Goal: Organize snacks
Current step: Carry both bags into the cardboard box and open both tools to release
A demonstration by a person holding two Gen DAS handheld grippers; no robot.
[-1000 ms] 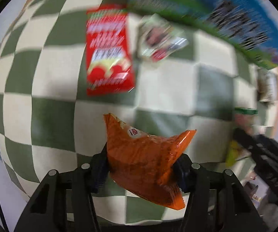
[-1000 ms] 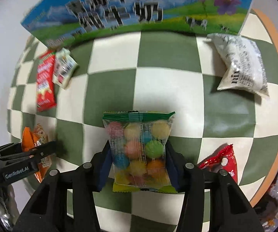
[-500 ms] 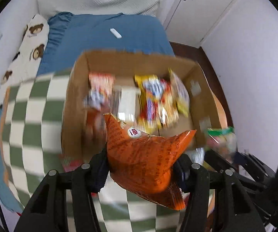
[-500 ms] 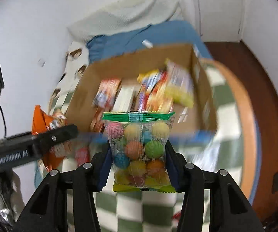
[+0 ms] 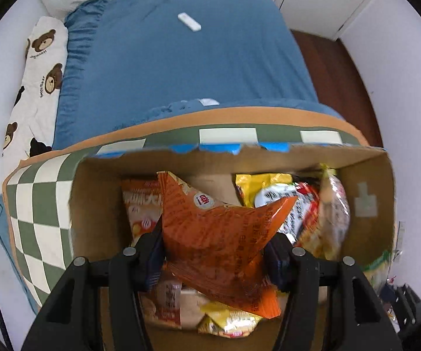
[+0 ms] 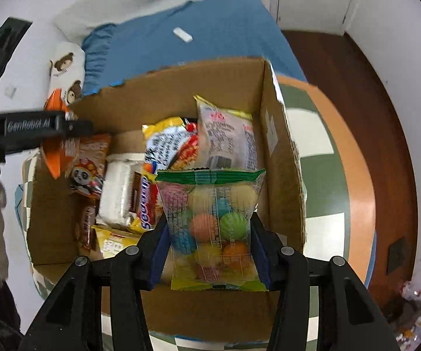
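Open brown cardboard box (image 6: 280, 158) sat on the green-and-cream checked tablecloth (image 6: 312, 122) with its orange border. Box contents, as seen from the right wrist: a pale packet with yellow sealed edges (image 6: 228, 134) upright against the right wall; a yellow-and-red printed packet (image 6: 169, 143) left of it; a white lidded jar (image 6: 119, 187) lying left of centre; a brown-and-orange biscuit packet (image 6: 144, 201) just right of the jar; an orange pouch with a panda print (image 6: 89, 169) at the left; a yellow packet (image 6: 113, 241) at the near left.

Beyond the table: a bed with a blue fitted sheet (image 5: 187, 64), a small white oblong object (image 5: 189, 25) lying on it, a white bear-print pillow (image 5: 37, 76) to the left, dark red-brown wooden floor (image 6: 356, 93) to the right, white walls and white door panels at the far side.

Left gripper (image 5: 216, 251): jaws closed part-way, clamping a crinkled orange foil snack bag (image 5: 219, 234) with dark print and a round white sticker; bag was held over the box interior, left half. Right gripper (image 6: 209, 251): jaws closed part-way on a clear packet of multicoloured round candies with green top seal and yellow-green bottom edge (image 6: 210, 228); packet upright, held over the near right part of the box.
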